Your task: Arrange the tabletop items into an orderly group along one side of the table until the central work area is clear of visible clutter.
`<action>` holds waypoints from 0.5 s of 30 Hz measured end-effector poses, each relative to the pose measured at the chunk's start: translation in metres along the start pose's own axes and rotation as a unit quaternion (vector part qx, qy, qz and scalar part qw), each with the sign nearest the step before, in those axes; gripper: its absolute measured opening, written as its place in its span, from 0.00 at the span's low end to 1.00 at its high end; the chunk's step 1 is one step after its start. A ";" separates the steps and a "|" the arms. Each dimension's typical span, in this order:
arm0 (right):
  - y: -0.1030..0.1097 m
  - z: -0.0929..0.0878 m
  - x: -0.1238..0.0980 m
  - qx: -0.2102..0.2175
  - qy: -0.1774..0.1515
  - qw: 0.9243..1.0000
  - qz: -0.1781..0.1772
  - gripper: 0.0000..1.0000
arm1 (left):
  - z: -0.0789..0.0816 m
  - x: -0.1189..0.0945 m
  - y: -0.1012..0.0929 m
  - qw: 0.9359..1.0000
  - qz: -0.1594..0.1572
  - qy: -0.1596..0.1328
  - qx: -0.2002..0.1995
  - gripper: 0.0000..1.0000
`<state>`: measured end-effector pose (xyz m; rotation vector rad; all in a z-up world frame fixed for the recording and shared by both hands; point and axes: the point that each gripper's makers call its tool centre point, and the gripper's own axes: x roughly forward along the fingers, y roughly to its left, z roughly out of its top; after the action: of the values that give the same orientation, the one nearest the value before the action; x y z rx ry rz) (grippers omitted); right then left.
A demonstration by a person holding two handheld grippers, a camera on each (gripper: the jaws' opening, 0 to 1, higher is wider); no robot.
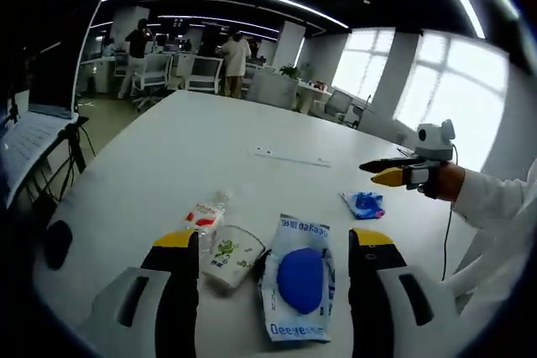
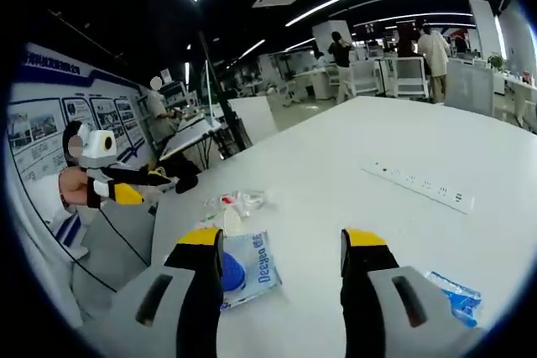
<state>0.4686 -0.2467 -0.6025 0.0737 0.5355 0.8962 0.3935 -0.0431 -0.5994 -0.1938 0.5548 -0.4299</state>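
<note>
Packet: one flat, glossy plastic packet (image 1: 299, 284) with blue lettering and a round blue thing inside is lying on the white table (image 1: 210, 144); in the left gripper view it is sitting between the two jaws, nearer the right one, touching neither that I can tell. In the right gripper view the same packet (image 2: 247, 267) is showing just beside the left jaw, partly hidden behind it.
Cup: one paper cup (image 1: 228, 259) with a green print is lying on its side, touching the packet's left edge and just beside the left jaw.
Bottle: one clear, crinkled plastic bottle (image 1: 206, 214) with a red-and-white label is lying down just beyond the cup; in the right gripper view it (image 2: 237, 202) is lying past the packet.
Wrapper: one small crumpled blue-and-white wrapper (image 1: 364, 204) is lying apart from the group, towards the other gripper; in the right gripper view it (image 2: 456, 292) is sitting just outside the right jaw.
Power strip: one long, thin white strip (image 1: 289, 157) with sockets is lying farther out — well apart from the rest.
Left gripper (image 1: 273, 249): black jaws with yellow tips are standing wide apart, holding nothing.
Right gripper (image 2: 282, 245): jaws are spread wide over bare tabletop, holding nothing.
People: several are standing among desks and chairs in the background.
</note>
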 end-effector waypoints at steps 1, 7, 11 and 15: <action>0.000 0.000 0.001 -0.002 0.001 1.000 0.001 0.55 | -0.003 -0.001 0.002 1.000 0.003 0.002 -0.004 0.74; 0.002 -0.011 0.012 -0.008 0.023 1.000 0.016 0.55 | -0.017 -0.007 0.002 1.000 0.011 0.007 -0.015 0.74; 0.004 -0.019 0.016 -0.008 0.033 0.999 0.022 0.55 | -0.031 -0.010 0.002 0.999 0.016 0.015 -0.024 0.74; 0.003 -0.026 0.022 -0.009 0.045 0.998 0.032 0.54 | -0.044 -0.013 0.001 0.999 0.020 0.021 -0.035 0.74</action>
<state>0.4654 -0.2324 -0.6338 0.0336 0.6118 0.9700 0.3601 -0.0397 -0.6300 -0.2412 0.6143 -0.3758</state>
